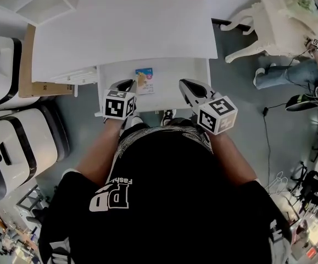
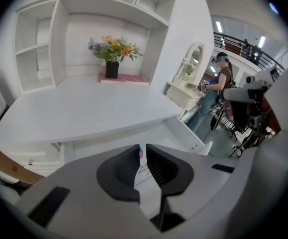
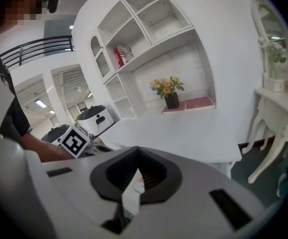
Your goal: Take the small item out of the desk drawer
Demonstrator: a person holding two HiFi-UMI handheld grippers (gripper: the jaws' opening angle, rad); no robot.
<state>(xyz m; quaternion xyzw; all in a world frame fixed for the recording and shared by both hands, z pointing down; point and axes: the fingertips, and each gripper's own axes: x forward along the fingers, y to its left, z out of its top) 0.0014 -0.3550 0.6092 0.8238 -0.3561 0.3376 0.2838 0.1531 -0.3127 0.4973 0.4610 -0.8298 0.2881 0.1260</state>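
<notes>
The white desk (image 1: pixel 126 32) has its drawer (image 1: pixel 172 95) pulled out toward me. A small flat packet (image 1: pixel 145 80), blue with orange print, lies inside at the left of centre. My left gripper (image 1: pixel 130 83) hangs over the drawer's left part, its tips just left of the packet. In the left gripper view the left gripper (image 2: pixel 143 151) has its jaws shut to a thin slit, nothing between them, and the packet (image 2: pixel 144 172) shows through the slit beyond them. My right gripper (image 1: pixel 184 83) is over the drawer's right part, shut and empty. Its tips also meet in the right gripper view (image 3: pixel 136 151).
White machines (image 1: pixel 5 142) and a cardboard sheet (image 1: pixel 29 81) stand left of the desk. An ornate white dressing table (image 1: pixel 279 21) and a person (image 1: pixel 296 73) are at the right. A flower vase (image 2: pixel 112 54) stands at the desk's back under shelves.
</notes>
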